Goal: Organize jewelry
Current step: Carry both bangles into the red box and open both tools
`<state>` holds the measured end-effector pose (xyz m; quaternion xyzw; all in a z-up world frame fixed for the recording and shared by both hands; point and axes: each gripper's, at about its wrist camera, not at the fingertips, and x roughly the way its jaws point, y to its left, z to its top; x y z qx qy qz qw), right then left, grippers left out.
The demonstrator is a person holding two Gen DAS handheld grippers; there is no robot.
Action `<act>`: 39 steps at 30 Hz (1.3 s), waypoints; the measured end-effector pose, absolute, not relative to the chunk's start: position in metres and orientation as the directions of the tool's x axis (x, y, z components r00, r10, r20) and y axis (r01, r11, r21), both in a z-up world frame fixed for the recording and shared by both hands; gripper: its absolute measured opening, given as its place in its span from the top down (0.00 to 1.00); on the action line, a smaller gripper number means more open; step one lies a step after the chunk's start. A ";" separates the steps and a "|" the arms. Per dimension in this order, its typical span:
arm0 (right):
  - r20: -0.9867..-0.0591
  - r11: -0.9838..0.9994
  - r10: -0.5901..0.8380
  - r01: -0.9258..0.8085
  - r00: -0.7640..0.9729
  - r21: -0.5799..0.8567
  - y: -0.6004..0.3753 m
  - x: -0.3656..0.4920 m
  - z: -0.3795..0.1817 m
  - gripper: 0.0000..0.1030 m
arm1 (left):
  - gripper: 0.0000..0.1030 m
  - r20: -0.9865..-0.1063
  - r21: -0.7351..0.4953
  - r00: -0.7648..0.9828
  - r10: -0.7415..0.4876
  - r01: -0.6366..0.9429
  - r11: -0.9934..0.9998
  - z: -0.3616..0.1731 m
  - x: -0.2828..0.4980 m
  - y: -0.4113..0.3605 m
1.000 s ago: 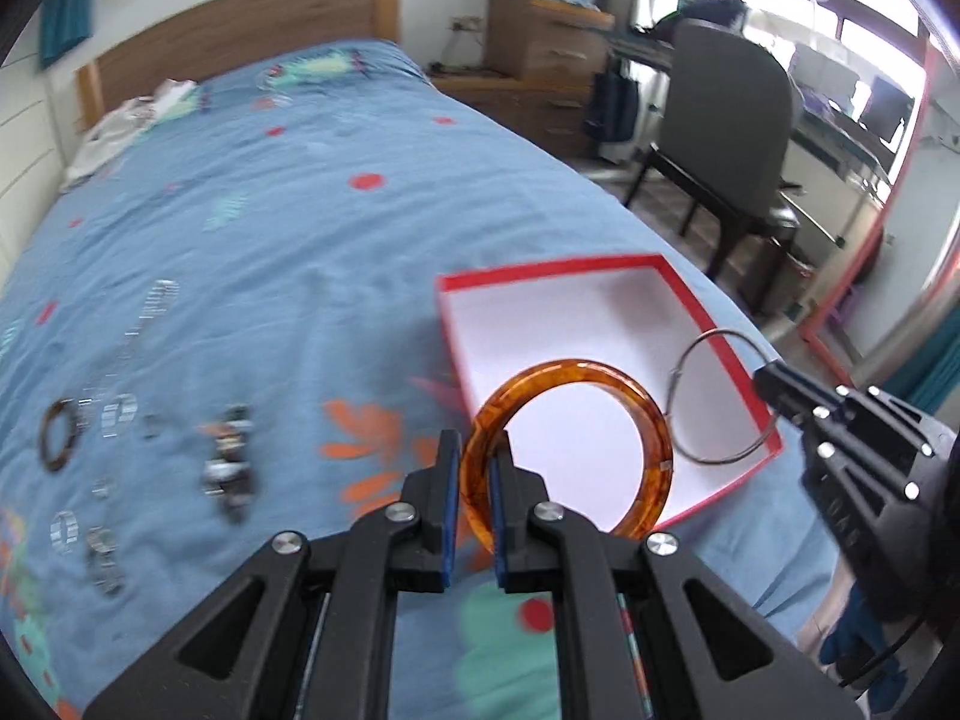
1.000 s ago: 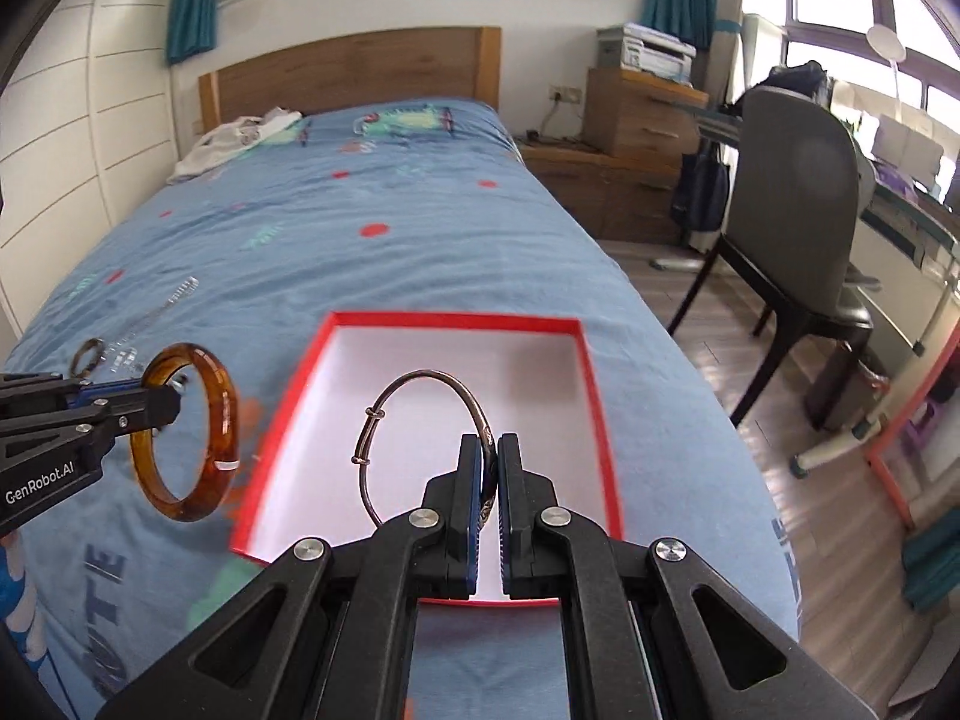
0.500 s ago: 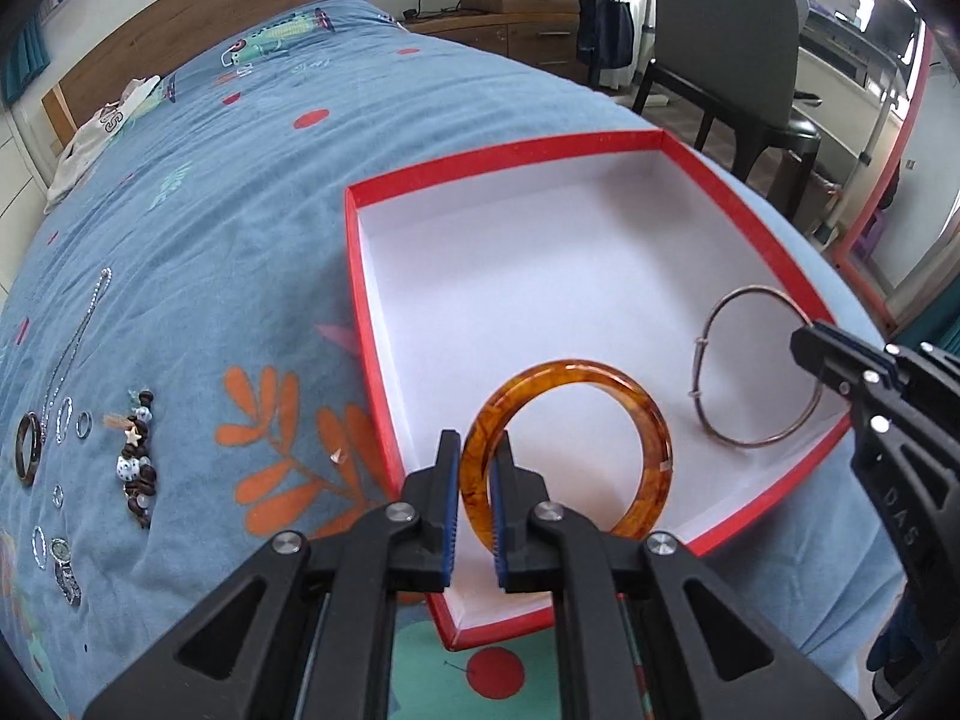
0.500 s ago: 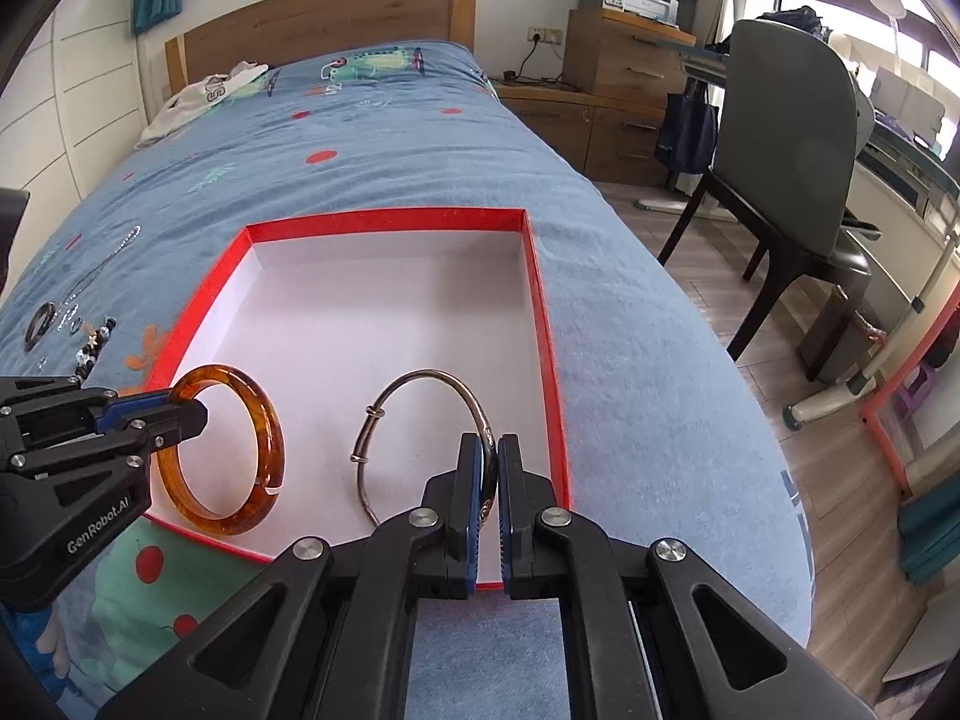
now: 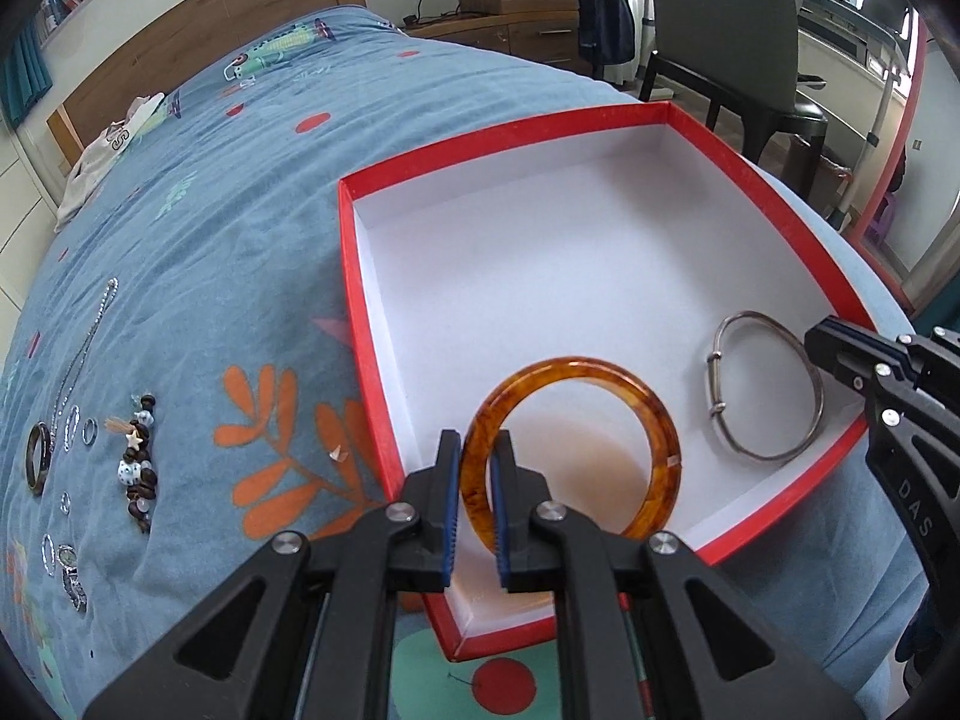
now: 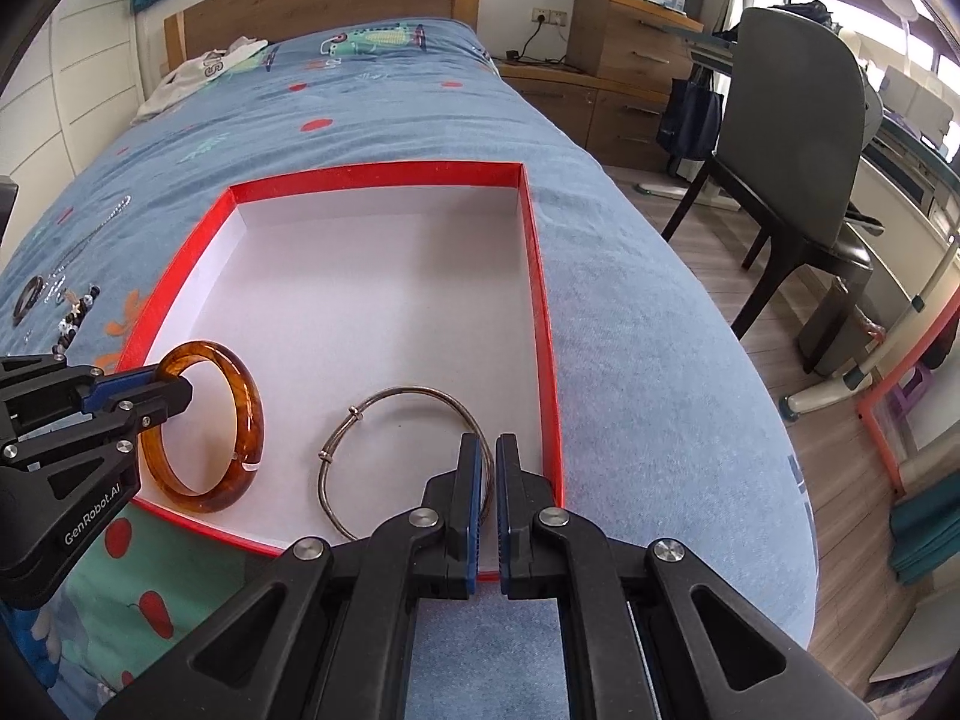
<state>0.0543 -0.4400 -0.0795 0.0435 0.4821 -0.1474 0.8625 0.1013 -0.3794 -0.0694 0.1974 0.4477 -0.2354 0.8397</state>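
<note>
Amber mottled bangle (image 5: 654, 420); silver bangle (image 5: 774, 450); red box (image 5: 384, 408), white inside; blue bedspread (image 5: 198, 252), orange leaves, red dots.

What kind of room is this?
Most likely a bedroom with a study corner: a bed with a blue patterned bedspread and wooden headboard, plus a wooden drawer unit and grey desk chair.

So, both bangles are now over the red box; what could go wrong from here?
1. The left gripper is opening around the amber bangle, which stands on edge near the red box corner; once released it may roll or tip over the low rim.
2. The right gripper is shut on the thin silver bangle close to the box's right wall; when it lets go, a pad could snag the wire and drag it out.
</note>
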 end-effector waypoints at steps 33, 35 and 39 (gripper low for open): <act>-0.808 0.948 -0.192 0.317 0.557 -0.007 -0.441 0.047 -0.066 0.72 | 0.85 -0.839 0.100 0.487 -0.244 0.578 0.810 -0.063 0.102 -0.380; -0.808 0.947 -0.194 0.323 0.557 -0.005 -0.442 0.046 -0.065 0.72 | 0.83 -0.837 0.094 0.486 -0.251 0.580 0.809 -0.062 0.101 -0.380; -0.806 0.945 -0.194 0.327 0.559 0.000 -0.442 0.043 -0.064 0.72 | 0.75 -0.831 0.084 0.488 -0.268 0.586 0.806 -0.057 0.098 -0.380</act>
